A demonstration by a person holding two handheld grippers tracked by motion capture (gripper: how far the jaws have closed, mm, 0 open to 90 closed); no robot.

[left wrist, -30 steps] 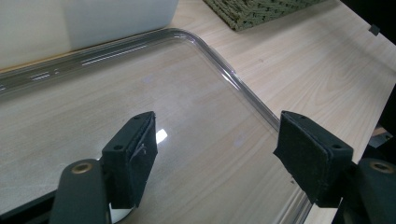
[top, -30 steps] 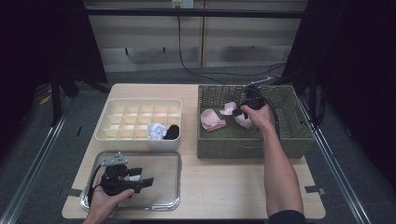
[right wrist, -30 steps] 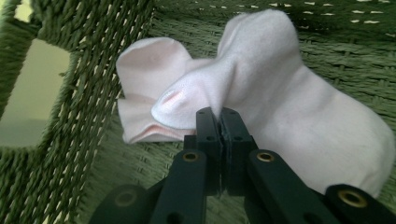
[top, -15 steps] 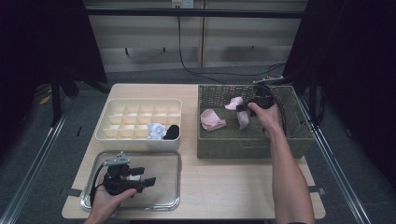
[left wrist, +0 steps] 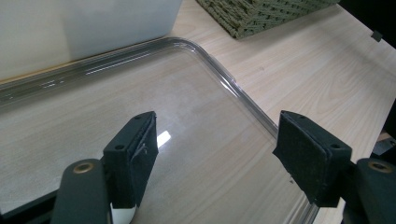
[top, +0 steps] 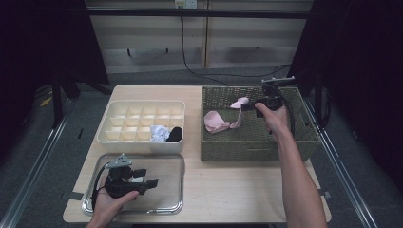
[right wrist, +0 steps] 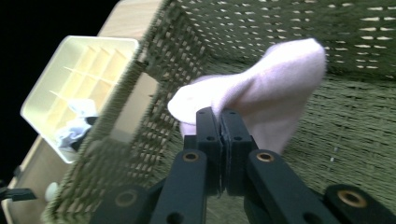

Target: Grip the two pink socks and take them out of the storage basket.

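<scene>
Jaws of right gripper (right wrist: 219, 122) clamped on pink sock (right wrist: 275, 88); left gripper (left wrist: 215, 154) wide open.

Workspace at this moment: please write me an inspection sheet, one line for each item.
Surface: light wooden table, bare at the front right.
Job's things: pink sock pinched at one end and lifted inside the woven basket; a second pink sock lies on the basket floor.
Clutter: cream divided organizer with a white sock and a black sock in its front compartments; clear tray with nothing in it.
Grippers: right gripper shut on the pink sock; left gripper open, over the tray.
Cables: black cable running down the back wall and along the floor.
Surroundings: dark curtains at both sides, grey floor.
</scene>
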